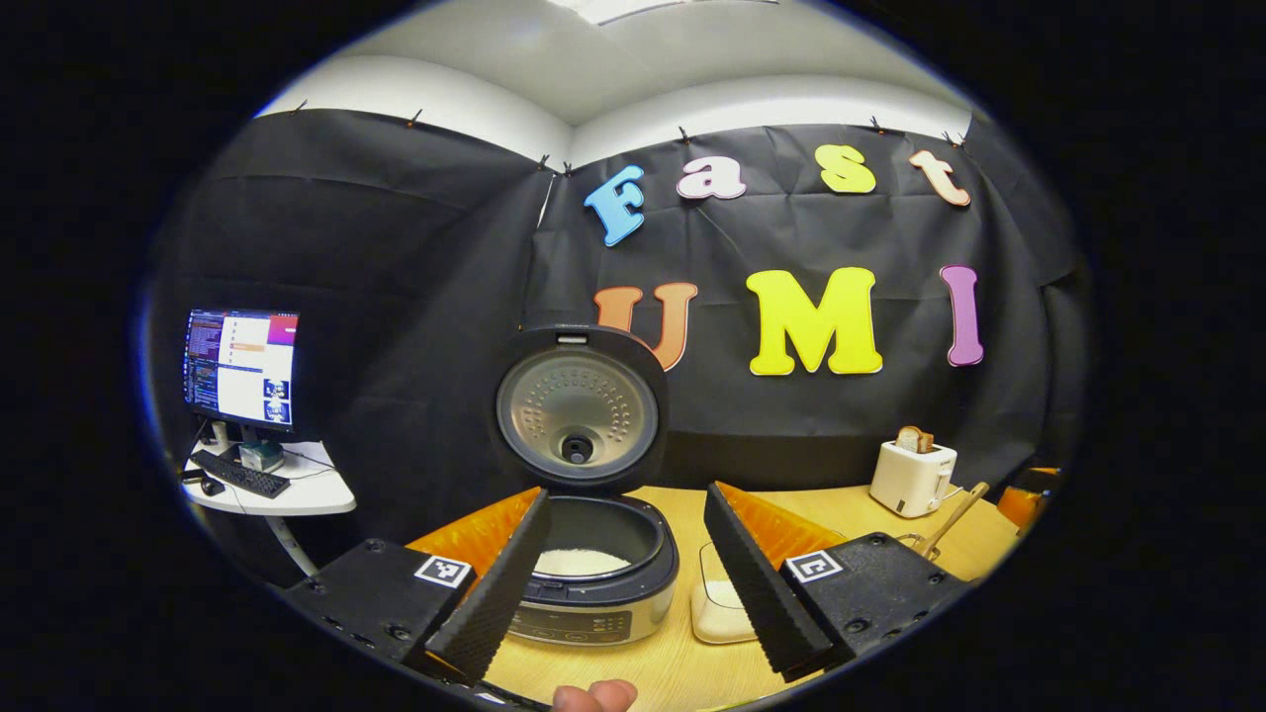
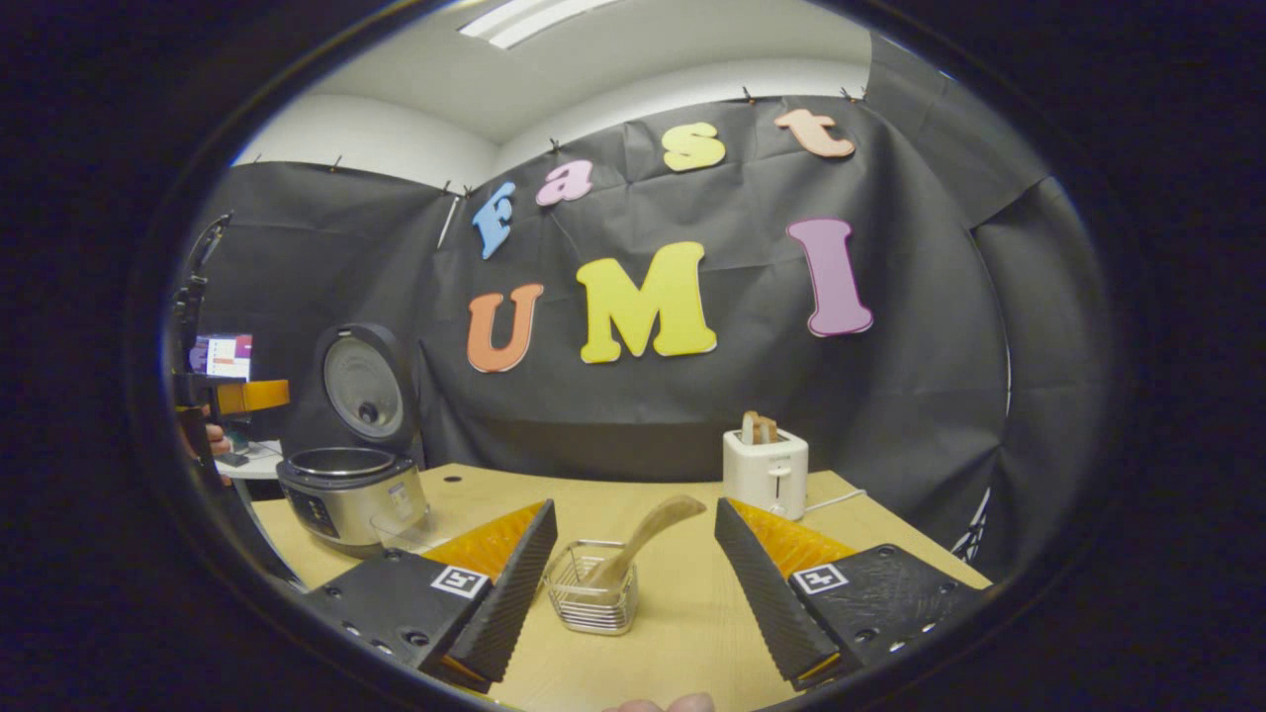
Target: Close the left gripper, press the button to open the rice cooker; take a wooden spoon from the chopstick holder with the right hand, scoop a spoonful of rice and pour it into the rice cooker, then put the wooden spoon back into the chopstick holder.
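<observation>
The rice cooker (image 1: 593,603) stands on the table with its lid (image 1: 579,405) swung up, and white rice lies in its pot (image 1: 582,562). My left gripper (image 1: 628,492) is open just in front of it, one finger on each side of the pot, holding nothing. In the right gripper view the wooden spoon (image 2: 648,529) leans in the wire chopstick holder (image 2: 593,593). My right gripper (image 2: 633,506) is open with the holder and spoon between its fingers, apart from both. The cooker (image 2: 351,494) sits far left there, beside a clear rice box (image 2: 401,527).
A pale rice box (image 1: 720,605) sits right of the cooker. A white toaster (image 1: 912,477) with bread stands at the back right of the wooden table (image 2: 692,633). A monitor (image 1: 242,366) and keyboard rest on a side desk at the left. The left gripper (image 2: 242,396) appears at the far left.
</observation>
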